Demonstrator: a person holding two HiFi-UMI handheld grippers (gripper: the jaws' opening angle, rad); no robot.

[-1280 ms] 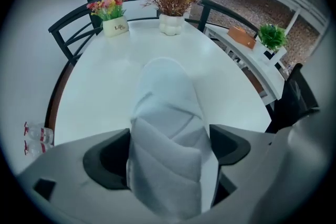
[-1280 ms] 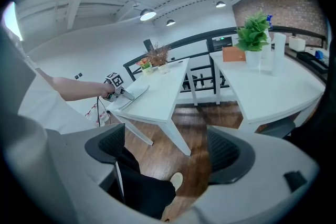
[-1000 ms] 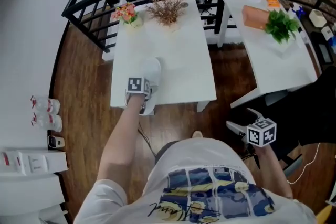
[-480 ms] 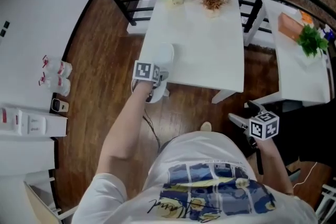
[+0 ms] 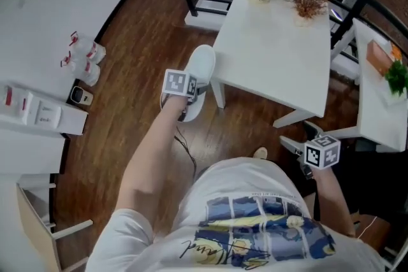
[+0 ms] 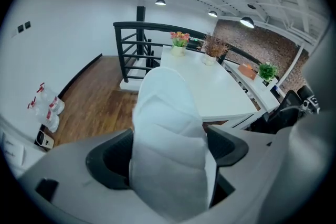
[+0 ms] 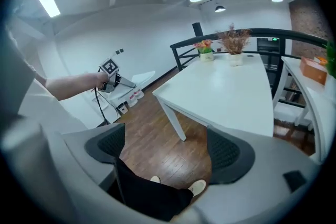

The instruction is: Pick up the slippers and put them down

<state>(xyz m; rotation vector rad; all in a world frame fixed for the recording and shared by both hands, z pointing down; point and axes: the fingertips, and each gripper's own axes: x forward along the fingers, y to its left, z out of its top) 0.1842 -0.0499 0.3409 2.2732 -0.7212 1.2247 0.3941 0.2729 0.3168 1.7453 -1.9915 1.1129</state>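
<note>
Views: left gripper view shows left gripper [image 6: 168,155] clamping slipper [image 6: 167,97]; head view hides its jaws.
Slipper: white, soft, creased.
Right gripper [image 7: 167,152]: jaws apart, empty.

The slipper [image 6: 169,144] is soft white cloth, matt and ribbed. The floor [image 5: 127,67] is dark, slightly glossy wood; the bench [image 5: 274,54] smooth matt white, the railing [image 7: 304,34] black metal.

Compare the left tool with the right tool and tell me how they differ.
The left tool is shut on a white slipper; the right tool is open and empty. The left tool reaches out over the wood floor; the right tool sits near the person's shirt. Both carry a marker cube.
</note>
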